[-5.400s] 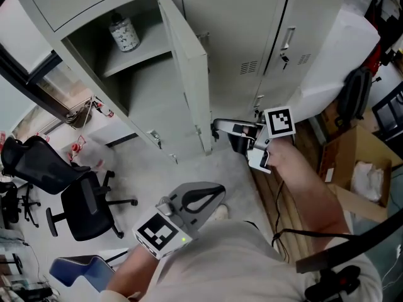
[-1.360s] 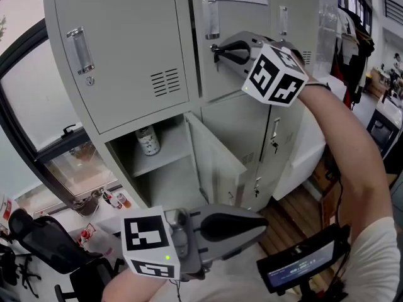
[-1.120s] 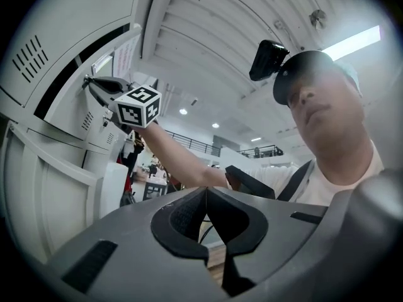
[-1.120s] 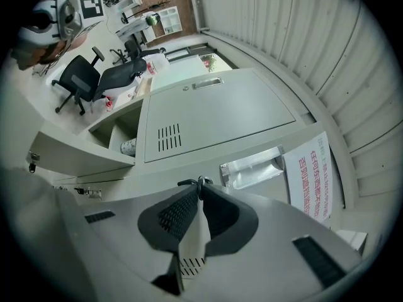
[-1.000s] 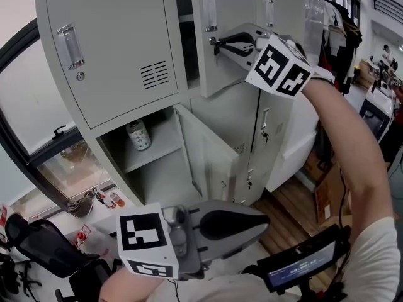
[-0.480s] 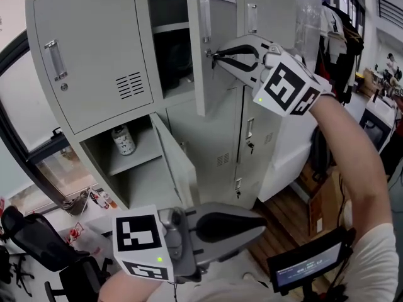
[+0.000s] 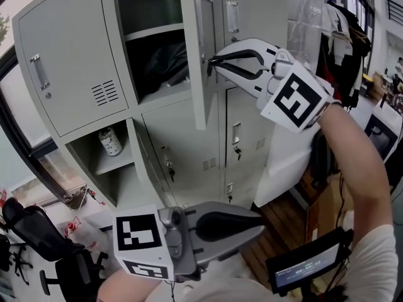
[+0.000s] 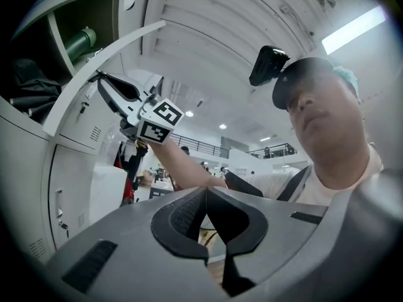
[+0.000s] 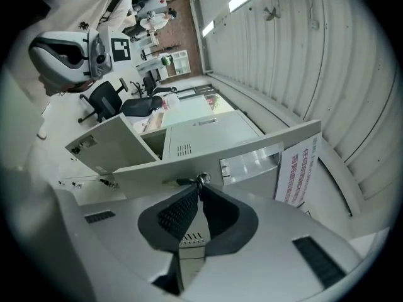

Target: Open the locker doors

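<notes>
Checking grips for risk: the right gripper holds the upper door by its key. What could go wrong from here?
The right gripper pinches only the small key ring, so its jaws may slip off, or the key may bend under the pull. With the door open, the dark bag inside might slide out.

1. A dark-framed window (image 7: 14,140) runs down the left edge of the head view.
2. A black office chair (image 7: 28,222) stands in the lower left corner.
3. Brown wood-plank floor (image 7: 286,216) shows at lower right.
4. A long strip light (image 8: 356,27) crosses the ribbed white ceiling (image 8: 220,17).
</notes>
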`<state>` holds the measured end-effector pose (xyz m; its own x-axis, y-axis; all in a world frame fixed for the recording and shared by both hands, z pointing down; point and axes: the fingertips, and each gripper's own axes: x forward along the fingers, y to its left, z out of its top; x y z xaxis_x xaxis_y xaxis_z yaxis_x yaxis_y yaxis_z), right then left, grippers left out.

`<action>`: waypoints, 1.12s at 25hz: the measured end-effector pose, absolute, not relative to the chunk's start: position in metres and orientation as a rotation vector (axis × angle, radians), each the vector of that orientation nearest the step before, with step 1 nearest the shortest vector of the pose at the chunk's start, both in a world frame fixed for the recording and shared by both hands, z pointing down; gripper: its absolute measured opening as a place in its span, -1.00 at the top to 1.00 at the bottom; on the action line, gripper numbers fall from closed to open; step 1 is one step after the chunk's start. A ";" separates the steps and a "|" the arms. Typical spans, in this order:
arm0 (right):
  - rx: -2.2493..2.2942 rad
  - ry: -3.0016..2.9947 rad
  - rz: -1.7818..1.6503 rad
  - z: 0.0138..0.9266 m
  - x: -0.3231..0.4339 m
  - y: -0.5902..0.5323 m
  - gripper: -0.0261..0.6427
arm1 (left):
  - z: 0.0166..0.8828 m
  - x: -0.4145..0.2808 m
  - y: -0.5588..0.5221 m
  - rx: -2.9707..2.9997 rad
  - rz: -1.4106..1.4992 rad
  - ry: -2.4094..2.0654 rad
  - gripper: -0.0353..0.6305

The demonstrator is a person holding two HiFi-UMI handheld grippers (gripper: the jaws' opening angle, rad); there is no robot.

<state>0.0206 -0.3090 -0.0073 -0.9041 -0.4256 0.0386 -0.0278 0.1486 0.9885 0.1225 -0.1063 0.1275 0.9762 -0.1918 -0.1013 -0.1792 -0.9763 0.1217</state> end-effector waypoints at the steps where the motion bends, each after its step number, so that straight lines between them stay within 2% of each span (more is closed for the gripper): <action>1: 0.428 -2.134 -1.819 -0.007 0.028 -0.311 0.82 | 0.128 0.129 -0.110 3.010 -0.172 -0.292 0.86; 13: 0.374 -2.195 -1.868 -0.005 0.108 -0.343 0.82 | 0.139 0.192 -0.147 2.990 -0.177 -0.350 0.86; 28: 0.324 -2.247 -1.881 -0.006 0.146 -0.380 0.82 | 0.149 0.212 -0.173 2.955 -0.160 -0.455 0.86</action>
